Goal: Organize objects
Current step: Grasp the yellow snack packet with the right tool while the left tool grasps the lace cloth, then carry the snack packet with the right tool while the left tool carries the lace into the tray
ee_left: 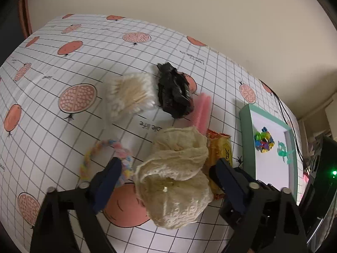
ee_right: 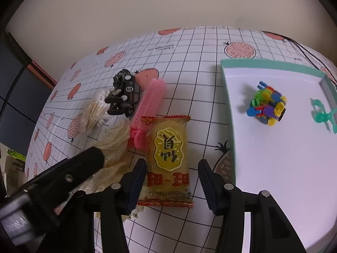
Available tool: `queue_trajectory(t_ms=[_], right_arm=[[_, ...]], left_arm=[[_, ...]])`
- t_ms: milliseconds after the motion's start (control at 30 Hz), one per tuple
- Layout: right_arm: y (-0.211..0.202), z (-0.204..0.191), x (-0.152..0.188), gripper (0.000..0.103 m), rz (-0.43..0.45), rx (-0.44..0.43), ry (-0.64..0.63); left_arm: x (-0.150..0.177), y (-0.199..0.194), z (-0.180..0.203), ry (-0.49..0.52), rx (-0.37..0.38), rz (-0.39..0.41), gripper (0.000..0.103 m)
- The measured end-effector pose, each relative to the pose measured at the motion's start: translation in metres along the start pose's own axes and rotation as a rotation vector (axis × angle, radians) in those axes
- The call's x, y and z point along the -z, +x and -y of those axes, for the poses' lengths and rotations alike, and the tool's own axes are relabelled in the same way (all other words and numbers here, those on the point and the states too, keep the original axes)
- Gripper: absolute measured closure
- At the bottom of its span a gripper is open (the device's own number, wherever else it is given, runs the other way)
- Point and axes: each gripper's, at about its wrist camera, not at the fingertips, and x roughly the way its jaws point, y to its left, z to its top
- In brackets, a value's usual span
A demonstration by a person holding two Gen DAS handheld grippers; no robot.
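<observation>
My left gripper point(ee_left: 168, 169) is open, its fingers on either side of a cream lace cloth point(ee_left: 177, 175) lying on the table. My right gripper point(ee_right: 171, 171) is open too, straddling the lower end of a yellow snack packet point(ee_right: 168, 158). That snack packet point(ee_left: 220, 151) lies just right of the cloth. A pink comb point(ee_right: 147, 113), a black toy car point(ee_right: 126, 93) and a pack of cotton swabs point(ee_left: 130, 93) lie farther back. A pastel braided ring point(ee_left: 105, 158) sits by my left finger. The teal-rimmed tray point(ee_right: 227, 105) at the right holds a multicoloured block toy point(ee_right: 267, 105) and a green plastic piece point(ee_right: 322, 116).
The table wears a white grid cloth with pink fruit prints point(ee_left: 78, 98). A black cable point(ee_left: 282, 105) runs behind the tray. The left gripper's body point(ee_right: 63, 179) crosses the lower left of the right wrist view. Dark equipment with a green light point(ee_left: 333, 172) stands beyond the table's right edge.
</observation>
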Motion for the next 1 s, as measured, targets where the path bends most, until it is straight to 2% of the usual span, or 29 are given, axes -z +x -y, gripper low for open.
queue_trajectory(t_ms=[67, 200, 233, 267, 333, 467, 733, 1000], right_arm=[[0.003, 0.0, 0.002, 0.06, -0.007, 0.008, -0.011], [0.003, 0.004, 0.003, 0.065, -0.003, -0.004, 0.003], [0.003, 0.005, 0.003, 0.066, -0.002, -0.006, 0.004], [0.003, 0.006, 0.003, 0.066, -0.002, -0.007, 0.005], [0.003, 0.007, 0.003, 0.066, -0.003, -0.01, 0.011], [-0.005, 0.008, 0.0, 0.066, 0.018, -0.025, 0.017], [-0.036, 0.0, -0.007, 0.066, 0.091, -0.071, 0.002], [-0.065, 0.023, -0.009, 0.066, 0.146, -0.065, 0.026]], left_arm=[[0.0, 0.004, 0.001, -0.001, 0.007, -0.01, 0.036], [0.001, 0.01, 0.001, 0.002, 0.022, -0.028, 0.062], [0.001, 0.011, 0.0, 0.002, 0.017, -0.027, 0.073], [0.001, 0.011, -0.002, -0.001, 0.013, -0.028, 0.08], [0.0, 0.011, -0.004, -0.011, 0.024, -0.027, 0.086], [-0.003, 0.001, -0.005, -0.016, 0.025, 0.0, 0.09], [-0.016, -0.029, -0.007, -0.033, 0.041, 0.076, 0.091], [-0.023, -0.051, 0.001, -0.075, 0.085, 0.122, 0.091]])
